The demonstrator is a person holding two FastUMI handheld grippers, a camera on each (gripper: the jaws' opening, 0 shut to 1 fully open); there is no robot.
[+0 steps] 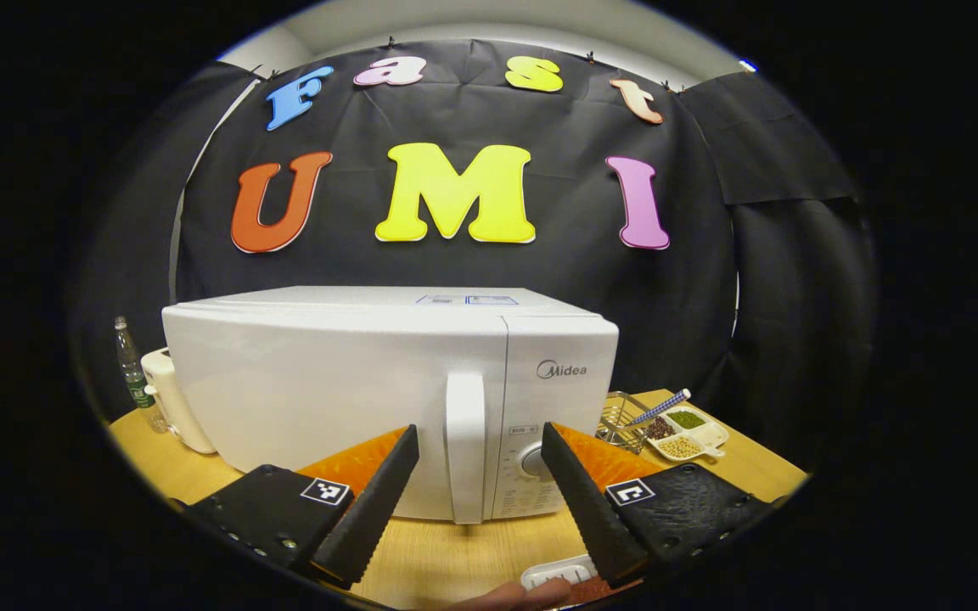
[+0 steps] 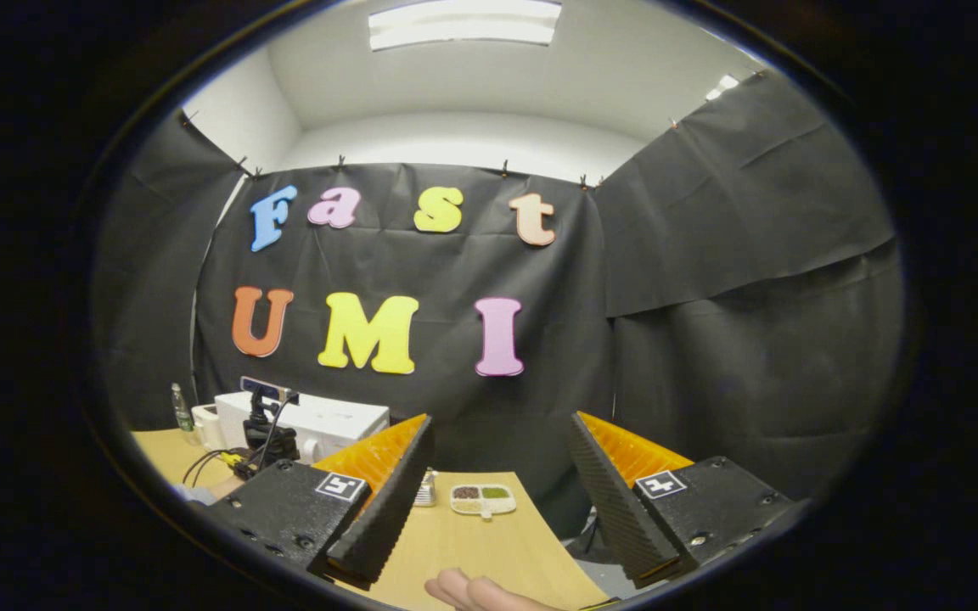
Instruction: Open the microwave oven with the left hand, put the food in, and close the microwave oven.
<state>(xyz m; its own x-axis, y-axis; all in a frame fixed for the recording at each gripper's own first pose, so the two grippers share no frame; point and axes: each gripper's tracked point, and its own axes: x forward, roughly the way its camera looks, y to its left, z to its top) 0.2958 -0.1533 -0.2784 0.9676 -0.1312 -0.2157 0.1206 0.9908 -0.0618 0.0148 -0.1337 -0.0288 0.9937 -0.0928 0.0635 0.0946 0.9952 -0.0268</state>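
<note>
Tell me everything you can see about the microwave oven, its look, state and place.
The microwave oven is a white, glossy box standing upright on the wooden table. Its door is closed, with a vertical white handle beside a control panel with a round knob. The left claw, open, faces the handle without touching it. A white appliance stands beside it.

This is a recording booth set up inside an office-like room, not a real kitchen. Black cloth (image 2: 710, 280) is pinned up as walls on the sides and back, and plain white walls and a ceiling light panel (image 2: 463, 23) show above it. A wooden table (image 1: 455, 552) carries kitchen props: a white microwave oven (image 1: 387, 390), a bottle (image 1: 132, 373), a wire basket (image 1: 621, 420) and a divided dish of beans (image 1: 684, 433).
</note>
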